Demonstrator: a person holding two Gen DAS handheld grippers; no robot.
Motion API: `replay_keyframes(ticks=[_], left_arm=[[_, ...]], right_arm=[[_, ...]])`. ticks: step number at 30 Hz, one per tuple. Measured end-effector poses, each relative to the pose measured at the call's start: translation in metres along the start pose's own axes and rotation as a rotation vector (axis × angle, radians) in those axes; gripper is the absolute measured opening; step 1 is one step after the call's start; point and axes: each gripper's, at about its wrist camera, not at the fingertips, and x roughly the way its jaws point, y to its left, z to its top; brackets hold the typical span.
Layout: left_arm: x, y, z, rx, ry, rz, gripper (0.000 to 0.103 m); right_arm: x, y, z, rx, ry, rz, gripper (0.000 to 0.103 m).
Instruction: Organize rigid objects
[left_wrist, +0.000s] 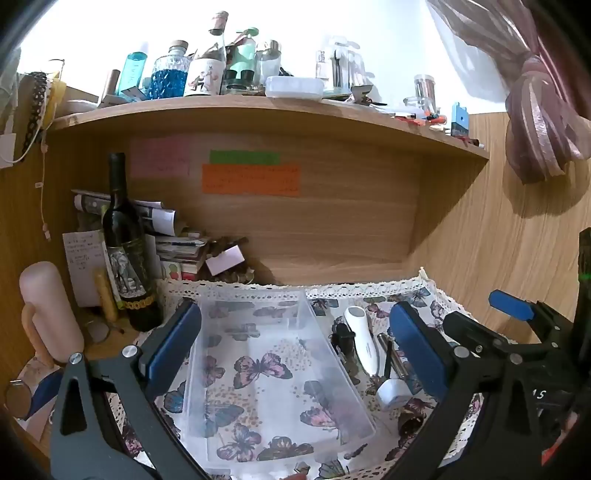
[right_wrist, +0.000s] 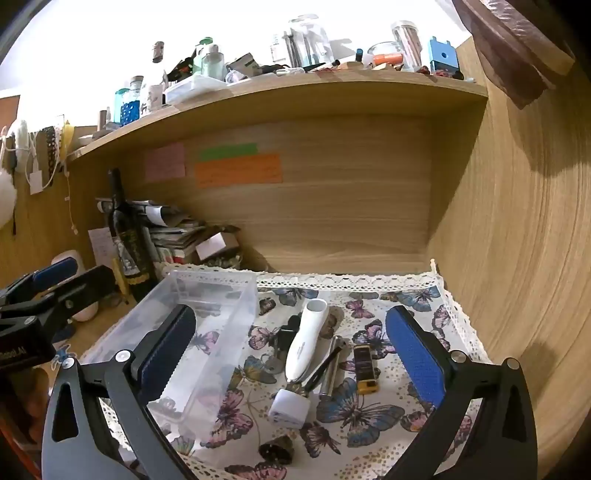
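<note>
Both tools gape wide and hold nothing: left tool hovers over the clear plastic bin, right tool over the loose items beside it. Bin stands empty on the butterfly-print cloth covering the table. To its right, close together on the cloth: white handheld device, white cube, metal cylinder, yellow-and-black block.

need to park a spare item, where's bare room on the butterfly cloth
The clear plastic bin is empty. The cloth is bare along its lace back edge and near the right wooden wall. It is crowded in the middle: white handheld device, white cube, metal tube, yellow-ended item. Left of the bin, the wine bottle and papers crowd the corner.
</note>
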Motion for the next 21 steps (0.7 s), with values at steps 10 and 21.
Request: replay_keyframes(ticks=[10,21], left_arm=[[0.001,-0.008,0.006,0.016,0.01,0.003,0.103],[0.001,-0.007,0.002,0.022,0.004,0.003,0.103]], right_arm=[[-0.003,-0.003,-0.002,0.013,0.003,0.009,0.103],[-0.002,-0.003,-0.002,0.011,-0.002,0.004,0.103]])
